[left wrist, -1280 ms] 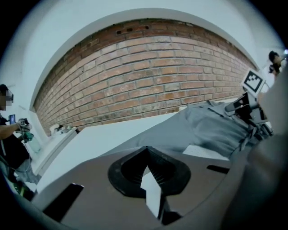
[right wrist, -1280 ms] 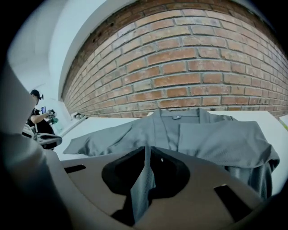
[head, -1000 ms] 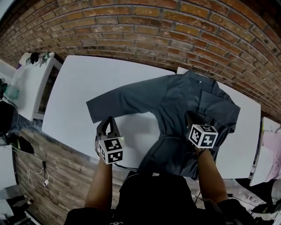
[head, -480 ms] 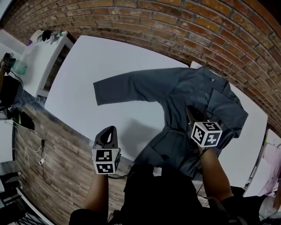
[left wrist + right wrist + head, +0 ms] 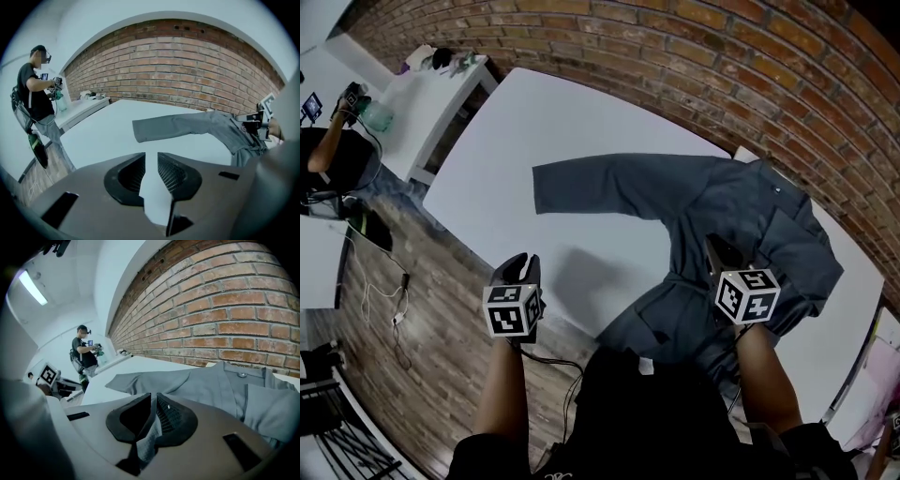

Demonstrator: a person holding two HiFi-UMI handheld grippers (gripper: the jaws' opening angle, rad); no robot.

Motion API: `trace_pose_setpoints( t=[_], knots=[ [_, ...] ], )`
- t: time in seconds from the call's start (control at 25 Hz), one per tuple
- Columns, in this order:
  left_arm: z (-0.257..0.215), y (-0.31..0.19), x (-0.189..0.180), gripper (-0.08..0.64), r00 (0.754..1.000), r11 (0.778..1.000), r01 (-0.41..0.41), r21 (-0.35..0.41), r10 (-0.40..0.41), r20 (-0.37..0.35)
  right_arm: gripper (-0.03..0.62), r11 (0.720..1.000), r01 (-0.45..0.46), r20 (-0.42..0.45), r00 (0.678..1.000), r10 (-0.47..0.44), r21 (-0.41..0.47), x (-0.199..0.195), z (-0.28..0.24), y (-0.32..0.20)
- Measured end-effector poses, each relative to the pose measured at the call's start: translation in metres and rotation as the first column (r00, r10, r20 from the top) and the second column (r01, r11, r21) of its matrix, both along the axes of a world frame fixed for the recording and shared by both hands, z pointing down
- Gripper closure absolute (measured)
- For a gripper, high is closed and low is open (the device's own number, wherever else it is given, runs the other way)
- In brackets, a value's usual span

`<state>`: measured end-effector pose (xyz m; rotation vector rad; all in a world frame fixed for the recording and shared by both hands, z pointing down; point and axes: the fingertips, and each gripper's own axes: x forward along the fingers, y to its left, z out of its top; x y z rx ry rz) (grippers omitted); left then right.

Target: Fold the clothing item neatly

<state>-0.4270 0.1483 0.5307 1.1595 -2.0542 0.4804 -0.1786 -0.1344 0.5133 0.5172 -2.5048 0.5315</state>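
Note:
A dark grey long-sleeved shirt (image 5: 750, 211) lies spread on the white table (image 5: 525, 141), its lower part hanging over the front edge. One sleeve (image 5: 609, 186) stretches out to the left. My right gripper (image 5: 713, 247) rests on the shirt's middle and is shut on a fold of grey fabric (image 5: 149, 437). My left gripper (image 5: 523, 269) hovers at the table's front edge, well short of the sleeve (image 5: 178, 126). Its jaws are opening, with only bare table showing between them (image 5: 151, 164).
A brick wall (image 5: 694, 66) runs behind the table. A white side table (image 5: 431, 89) with small items stands at far left, and a person (image 5: 35, 93) stands by it. Wooden floor (image 5: 412, 347) with cables lies below the front edge. Another white surface (image 5: 874, 375) adjoins at right.
My left gripper has drawn back from over the table to its front edge, and its jaws have parted. The right gripper has kept its hold on the shirt.

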Motion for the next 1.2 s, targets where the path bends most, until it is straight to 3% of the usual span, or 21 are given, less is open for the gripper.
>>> trace_pose_setpoints(
  t=[0.12,0.36,0.6,0.84,1.2],
  knots=[
    [0.001,-0.015,-0.028,0.489,1.000,1.000,-0.007,-0.027,0.007,0.018,0.554,1.000,0.007,-0.002,1.000,-0.007,0.001,0.003,0.000,0.004],
    [0.023,-0.069,-0.081,0.483,0.999,0.998,-0.022,-0.062,0.020,-0.041,0.554,0.999,-0.048,-0.016,0.999,0.048,-0.011,0.020,0.003,0.000],
    [0.058,-0.096,-0.136,0.483,0.996,0.989,0.049,-0.139,-0.058,-0.061,0.554,0.992,-0.120,-0.022,0.993,0.119,-0.026,0.037,0.008,-0.008],
    [0.086,-0.103,-0.148,0.483,0.983,0.981,0.074,-0.179,-0.101,-0.152,0.554,0.989,-0.149,-0.040,0.988,0.148,-0.025,0.041,0.011,-0.008],
    [0.102,-0.109,-0.151,0.480,0.972,0.975,0.071,-0.211,-0.115,-0.207,0.554,0.986,-0.164,-0.054,0.985,0.163,-0.016,0.041,0.013,-0.011]
  ],
)
